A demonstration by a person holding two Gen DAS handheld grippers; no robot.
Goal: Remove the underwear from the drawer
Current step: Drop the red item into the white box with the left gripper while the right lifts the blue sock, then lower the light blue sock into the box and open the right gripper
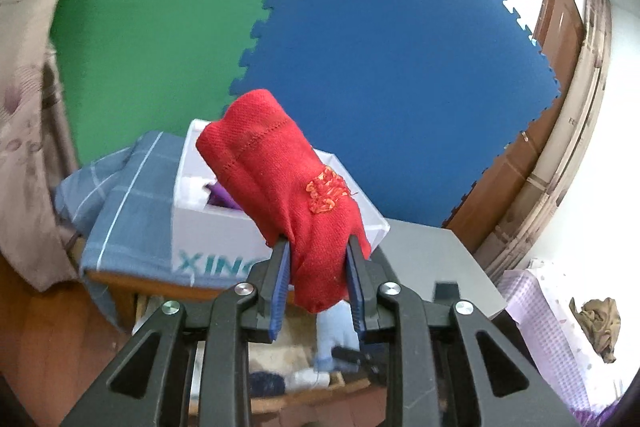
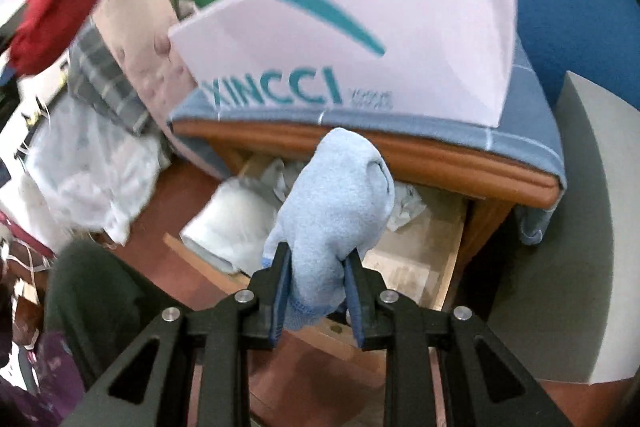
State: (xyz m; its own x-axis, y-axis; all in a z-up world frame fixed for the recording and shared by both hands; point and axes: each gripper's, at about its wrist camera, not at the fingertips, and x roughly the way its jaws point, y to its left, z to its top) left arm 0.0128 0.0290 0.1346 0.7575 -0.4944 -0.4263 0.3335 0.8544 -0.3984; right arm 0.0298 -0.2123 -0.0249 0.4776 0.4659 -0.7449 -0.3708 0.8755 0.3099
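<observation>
Holding both bundles clear above the open drawer [image 2: 416,251], we keep the left gripper [image 1: 318,263] clamped on the red underwear [image 1: 288,195] and the right gripper [image 2: 318,267] on the blue underwear [image 2: 336,211], lifting steadily without snagging.

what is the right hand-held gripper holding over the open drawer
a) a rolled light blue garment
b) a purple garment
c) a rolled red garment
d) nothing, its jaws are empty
a: in the right wrist view the right hand-held gripper is shut on a rolled light blue garment above the open drawer; the red garment is in the left hand-held gripper.
</observation>
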